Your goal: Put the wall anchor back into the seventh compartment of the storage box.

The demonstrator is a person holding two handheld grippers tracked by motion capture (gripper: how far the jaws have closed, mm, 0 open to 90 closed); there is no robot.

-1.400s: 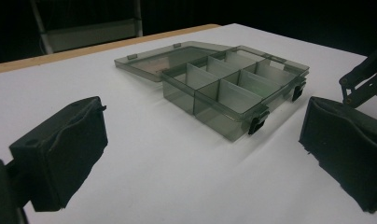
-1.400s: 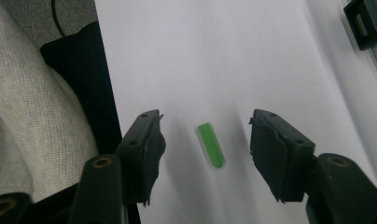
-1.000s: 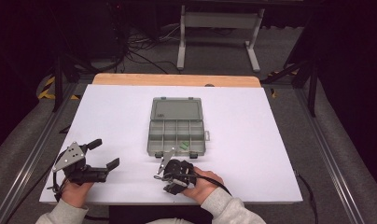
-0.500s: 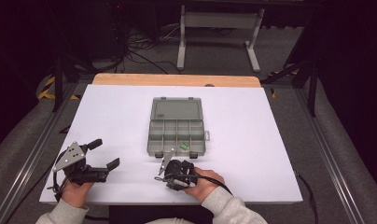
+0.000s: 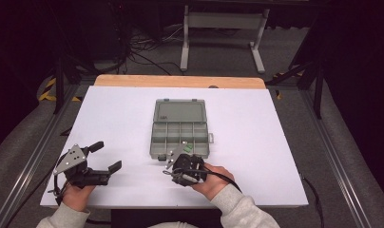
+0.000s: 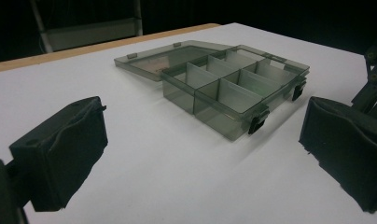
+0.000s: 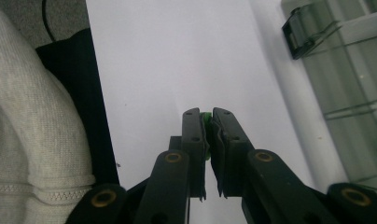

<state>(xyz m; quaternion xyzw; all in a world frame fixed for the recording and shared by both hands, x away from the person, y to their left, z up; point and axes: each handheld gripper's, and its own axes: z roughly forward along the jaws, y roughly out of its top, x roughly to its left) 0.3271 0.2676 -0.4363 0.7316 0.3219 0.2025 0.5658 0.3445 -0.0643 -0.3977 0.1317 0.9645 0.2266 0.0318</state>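
A grey clear plastic organiser box [image 5: 157, 142] lies open at mid-table, its lid [image 5: 179, 111] folded back flat. One front compartment holds a small green piece [image 5: 185, 144]. My right gripper [image 5: 176, 174] hovers just in front of the box, pointing left. In the right gripper view its jaws [image 7: 209, 116] are shut on a small green piece [image 7: 205, 115] above the white table, with the box [image 7: 354, 70] to the right. My left gripper [image 5: 106, 156] rests open at the front left with nothing between its pads [image 6: 60, 154]. The box [image 6: 233, 93] stands beyond it.
The white table top [image 5: 275, 142] has a wooden strip [image 5: 180, 80] along its far edge. A grey sleeve [image 7: 32, 116] fills the left of the right gripper view. A black latch [image 7: 301, 35] sits on the box front. Metal stand legs [image 5: 218, 42] and cables lie on the floor behind.
My right gripper has lifted slightly and shifted a little toward the box. The left gripper and the box have not moved.
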